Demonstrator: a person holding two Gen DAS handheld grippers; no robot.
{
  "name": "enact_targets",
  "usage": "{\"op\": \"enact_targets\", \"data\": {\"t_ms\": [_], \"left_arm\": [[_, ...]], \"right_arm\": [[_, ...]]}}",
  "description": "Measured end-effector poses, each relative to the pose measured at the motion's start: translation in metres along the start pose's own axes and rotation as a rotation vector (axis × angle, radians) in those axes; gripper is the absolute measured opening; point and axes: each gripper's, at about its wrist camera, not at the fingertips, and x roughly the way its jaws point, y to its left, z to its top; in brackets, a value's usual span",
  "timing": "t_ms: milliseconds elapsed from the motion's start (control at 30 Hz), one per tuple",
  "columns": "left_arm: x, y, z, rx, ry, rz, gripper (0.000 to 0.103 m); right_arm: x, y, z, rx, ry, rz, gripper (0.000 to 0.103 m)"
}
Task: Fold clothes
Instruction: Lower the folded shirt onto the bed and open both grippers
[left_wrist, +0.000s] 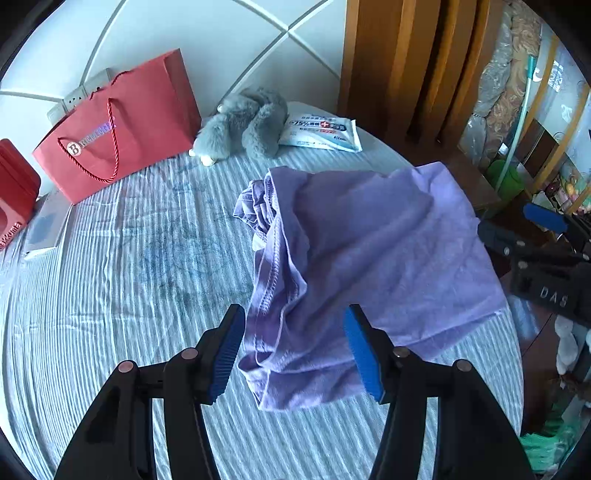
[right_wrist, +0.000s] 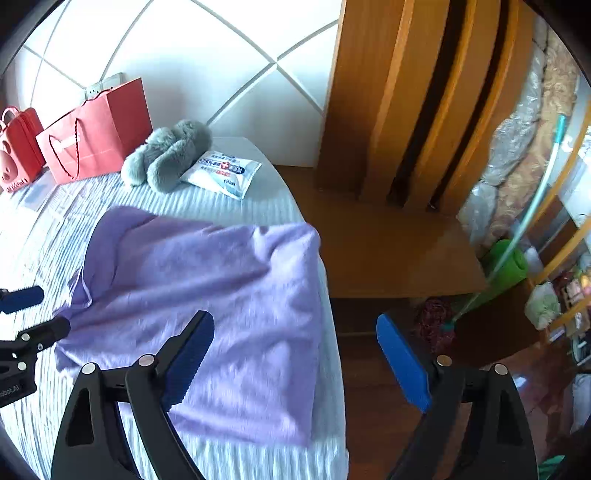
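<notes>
A lilac garment (left_wrist: 362, 266) lies partly folded on the striped bed (left_wrist: 129, 295), near its right edge; its bunched hem and seams are on the left side. My left gripper (left_wrist: 293, 350) is open, its blue pads straddling the garment's near left edge, holding nothing. My right gripper (right_wrist: 295, 365) is open and empty, hovering over the garment's (right_wrist: 207, 302) near right corner, its right finger out past the bed edge. The right gripper also shows at the right of the left wrist view (left_wrist: 524, 229).
At the head of the bed stand a red paper bag (left_wrist: 122, 125), a grey plush toy (left_wrist: 240, 125) and a pack of wipes (left_wrist: 321, 133). A red case (left_wrist: 14, 188) is at far left. A wooden wardrobe (right_wrist: 406, 110) and floor clutter lie right of the bed.
</notes>
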Motion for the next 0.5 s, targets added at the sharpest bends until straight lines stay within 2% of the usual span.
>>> {"op": "enact_targets", "data": {"t_ms": [133,300,500], "left_arm": [[-0.005,-0.006,-0.003,0.002,-0.001,-0.012,0.057],[-0.011,-0.013,-0.007,0.006,-0.013,-0.006,0.065],[-0.014,-0.016,-0.006,-0.002,-0.006,0.007,0.065]], "right_arm": [[-0.011,0.002,-0.009,0.01,0.008,0.023,0.101],[-0.013,-0.001,-0.017,0.035,0.017,0.04,0.102],[-0.02,-0.002,-0.025,0.05,0.024,0.078,0.102]]}}
